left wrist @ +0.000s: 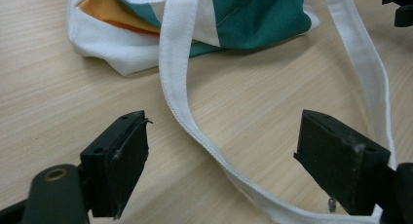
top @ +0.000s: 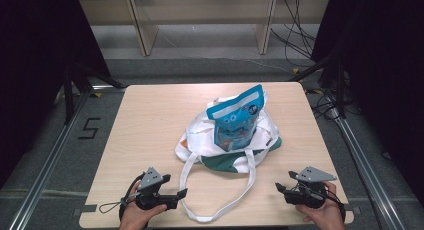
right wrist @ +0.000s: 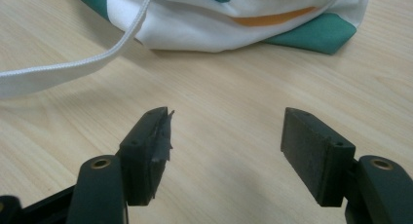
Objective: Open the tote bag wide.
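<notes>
The white-and-green tote bag (top: 227, 147) lies at the centre of the frame on the pale wooden desk (top: 150, 120), a blue pouch (top: 235, 117) rising from its mouth, lower half hidden inside. Dark curtains flank the room. Its strap (top: 220, 210) loops toward the bottom edge. The left gripper (top: 175, 195) has jaws spread, straddling the strap; the right gripper (top: 281, 189) has jaws spread over bare wood.

- A lab recording rig: black curtains (top: 30, 65) flank the pale tabletop (top: 150, 120).
- Aluminium rails (top: 45, 165), loose cables (top: 295, 35) and a taped floor number (top: 89, 128).
</notes>
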Available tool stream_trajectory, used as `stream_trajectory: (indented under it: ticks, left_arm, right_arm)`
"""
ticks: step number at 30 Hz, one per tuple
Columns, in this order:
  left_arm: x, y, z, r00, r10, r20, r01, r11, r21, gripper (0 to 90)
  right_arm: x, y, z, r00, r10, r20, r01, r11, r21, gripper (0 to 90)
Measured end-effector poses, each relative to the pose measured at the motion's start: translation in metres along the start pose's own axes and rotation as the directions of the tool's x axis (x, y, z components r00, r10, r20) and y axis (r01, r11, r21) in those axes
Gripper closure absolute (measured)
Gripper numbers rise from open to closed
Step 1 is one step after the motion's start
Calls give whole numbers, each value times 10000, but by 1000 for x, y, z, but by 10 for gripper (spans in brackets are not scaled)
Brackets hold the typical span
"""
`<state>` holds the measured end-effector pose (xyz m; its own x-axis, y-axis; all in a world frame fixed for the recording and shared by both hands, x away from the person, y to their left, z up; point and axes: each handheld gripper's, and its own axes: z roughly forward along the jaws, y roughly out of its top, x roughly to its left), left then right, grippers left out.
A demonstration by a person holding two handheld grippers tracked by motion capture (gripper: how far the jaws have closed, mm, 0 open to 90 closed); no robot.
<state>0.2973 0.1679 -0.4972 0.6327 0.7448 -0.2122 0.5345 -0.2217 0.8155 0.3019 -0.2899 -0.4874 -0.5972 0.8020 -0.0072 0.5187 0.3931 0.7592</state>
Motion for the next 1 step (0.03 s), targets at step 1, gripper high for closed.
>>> stream_trajectory:
  ticks: [1]
  left_arm:
    - [0, 0, 0, 10000, 53, -3, -53, 10000, 69, 185]
  right_arm:
    - [0, -1, 0, 10000, 88, -28, -88, 9999, 72, 357]
